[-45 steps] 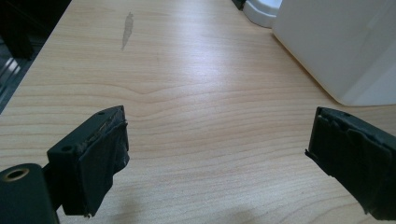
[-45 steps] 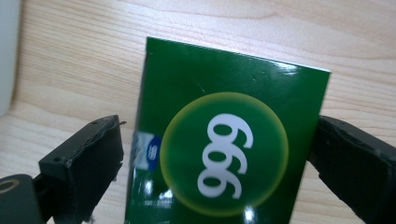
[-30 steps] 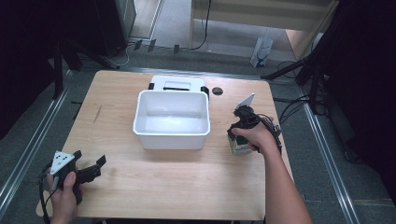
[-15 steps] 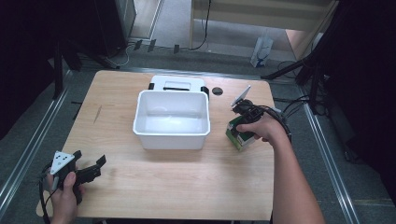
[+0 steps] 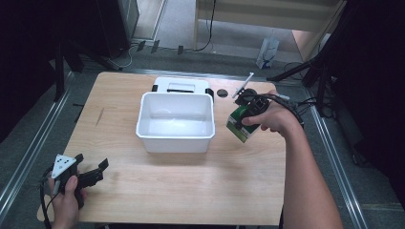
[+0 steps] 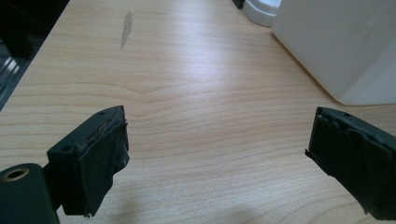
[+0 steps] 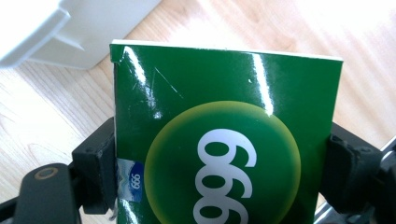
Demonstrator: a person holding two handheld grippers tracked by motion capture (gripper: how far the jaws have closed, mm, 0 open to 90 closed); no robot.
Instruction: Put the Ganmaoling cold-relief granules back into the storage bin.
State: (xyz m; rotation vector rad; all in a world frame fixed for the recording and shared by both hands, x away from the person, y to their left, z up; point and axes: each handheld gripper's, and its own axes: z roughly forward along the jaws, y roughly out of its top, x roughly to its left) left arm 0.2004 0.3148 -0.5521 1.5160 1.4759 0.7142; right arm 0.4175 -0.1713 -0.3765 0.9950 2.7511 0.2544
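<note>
A green box (image 5: 240, 123) with white edges hangs above the table just right of the white bin (image 5: 175, 122); my right gripper (image 5: 247, 114) is shut on it. In the right gripper view the green box (image 7: 224, 140) with a yellow-green disc and white digits sits clamped between both black jaws, the white bin's corner (image 7: 56, 32) at upper left. My left gripper (image 5: 90, 174) rests near the table's front left corner, open; in its own view the left gripper (image 6: 217, 149) has bare wood between its wide-spread pads.
A white lid (image 5: 182, 86) with black clips lies behind the bin. A round black hole (image 5: 222, 93) sits in the tabletop near the back. Cables trail off the table's right edge (image 5: 305, 107). Dark metal rails run along both sides of the table.
The right gripper has lifted the green box off the table and carried it up and slightly toward the bin. The left gripper has stayed where it was.
</note>
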